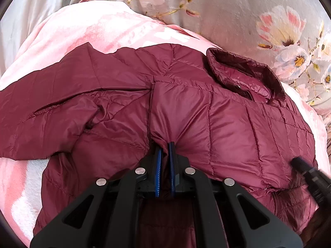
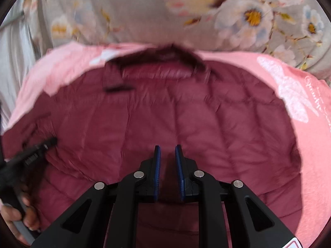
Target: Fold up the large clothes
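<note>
Maroon jacket [image 1: 206, 113] pinched by left gripper [image 1: 165, 144]; right gripper [image 2: 167, 150] parted.

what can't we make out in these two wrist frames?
- Jacket hem: left wrist view, hidden behind the left tongs and cut by the bottom edge.
- Collar and zipper detail: right wrist view, motion blur.
- Script on pink blanket: too small, warped at the fisheye rim.
- Whether right tongs touch fabric: unclear from this angle.

We are seeing the jacket [image 2: 165, 124] smearing into blur in the right wrist view — its collar [image 2: 165, 62] too; its hem is running off the bottom edge.
</note>
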Available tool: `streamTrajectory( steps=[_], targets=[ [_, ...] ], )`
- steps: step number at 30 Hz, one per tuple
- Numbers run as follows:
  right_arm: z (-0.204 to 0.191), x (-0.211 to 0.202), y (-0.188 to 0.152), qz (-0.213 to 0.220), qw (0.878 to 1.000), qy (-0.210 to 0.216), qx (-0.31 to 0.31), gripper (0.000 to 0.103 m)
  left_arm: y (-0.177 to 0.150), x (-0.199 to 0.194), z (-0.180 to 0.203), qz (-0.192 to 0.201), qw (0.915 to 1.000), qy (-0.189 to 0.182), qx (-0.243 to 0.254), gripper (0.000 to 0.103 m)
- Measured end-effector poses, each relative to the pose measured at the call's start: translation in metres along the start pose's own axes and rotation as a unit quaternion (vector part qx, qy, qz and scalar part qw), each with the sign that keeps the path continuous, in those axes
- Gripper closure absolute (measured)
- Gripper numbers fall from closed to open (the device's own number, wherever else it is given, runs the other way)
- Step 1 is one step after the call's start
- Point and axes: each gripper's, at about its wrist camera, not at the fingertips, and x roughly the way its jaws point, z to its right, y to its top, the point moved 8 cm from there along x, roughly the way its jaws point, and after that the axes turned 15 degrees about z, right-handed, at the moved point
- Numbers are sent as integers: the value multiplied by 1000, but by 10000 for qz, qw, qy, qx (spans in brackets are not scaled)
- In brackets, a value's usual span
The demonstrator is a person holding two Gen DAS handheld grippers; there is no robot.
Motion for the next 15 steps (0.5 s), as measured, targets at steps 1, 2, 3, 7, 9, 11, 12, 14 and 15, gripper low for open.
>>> streamTrajectory(
  steps=[1,2,3,7,9,11,12,14,15],
  targets=[
    [1,3,-5,-22,10000,4,39,87,0,0,0,1,10000,-3,-3,97],
    [2,4,-8,-2,10000,18,82,87,0,0,0,1,10000,-11,-7,97],
    [4,5,-10,6,10000,20,88,87,0,0,0,1,10000,-17,-13,97],
    [-1,6,-14,43,9999,-79,-53,87,0,0,0,1,10000,-14,-5,97],
    [-4,8,-14,54,9998,-150,-157,87,0,0,0,1,10000,-14,-6,96],
    [-6,8,-14,63,9995,-204,-229,87,0,0,0,4,10000,-26,-30,96],
    [-6,9,-13,66,9995,-210,-242,87,0,0,-1,7,10000,-42,-58,96],
    [-4,8,-13,78,9997,-167,-180,87,0,-1,-3,23,9997,-129,-211,95],
    [-1,3,-12,102,9999,-105,-68,87,1,-2,-5,30,9993,-188,-320,94]
  ],
)
